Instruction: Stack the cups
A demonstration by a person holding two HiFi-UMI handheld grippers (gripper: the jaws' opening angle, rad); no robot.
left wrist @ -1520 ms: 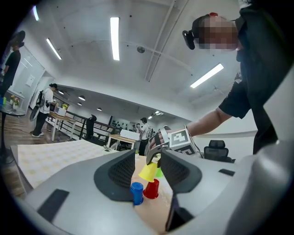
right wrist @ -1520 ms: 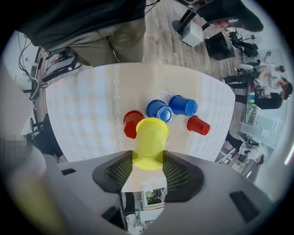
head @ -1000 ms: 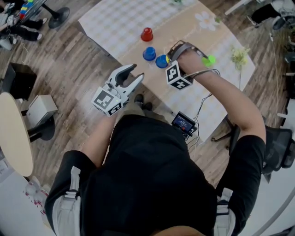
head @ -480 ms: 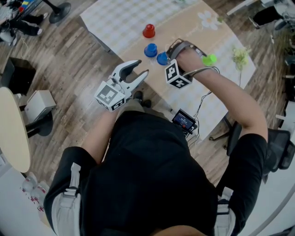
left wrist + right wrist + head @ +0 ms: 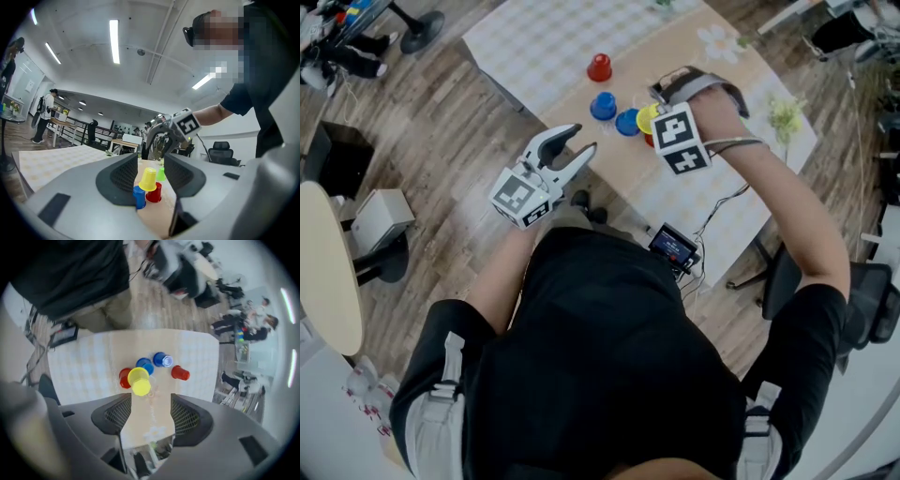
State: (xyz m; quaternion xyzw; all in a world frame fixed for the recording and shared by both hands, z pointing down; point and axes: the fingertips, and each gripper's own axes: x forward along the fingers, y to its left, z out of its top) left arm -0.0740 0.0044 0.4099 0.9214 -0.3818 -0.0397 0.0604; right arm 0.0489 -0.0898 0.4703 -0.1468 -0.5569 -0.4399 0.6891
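Note:
A yellow cup (image 5: 648, 116) (image 5: 139, 380) (image 5: 148, 179) sits upside down, slightly tilted, on a red cup (image 5: 123, 378) (image 5: 155, 192). Two blue cups (image 5: 603, 106) (image 5: 627, 122) stand beside that pair, and another red cup (image 5: 599, 67) (image 5: 180, 373) stands farther off. A green cup (image 5: 161, 174) shows behind the stack. My right gripper (image 5: 668, 92) (image 5: 150, 401) hangs above the table, just behind the yellow cup. Its jaws are opening, with nothing between them. My left gripper (image 5: 579, 142) (image 5: 151, 161) is open and empty, off the table's near edge, pointing at the cups.
The table (image 5: 544, 47) has a checked cloth with a tan strip and a flower print (image 5: 719, 41). A small plant sprig (image 5: 787, 115) lies at its right. A device with a lit screen (image 5: 674, 249) hangs at the near edge. Wooden floor surrounds it.
My right gripper has lifted and drawn back to the right, off the cups. The yellow cup, hidden under it before, now shows on the red cup. The left gripper barely moved.

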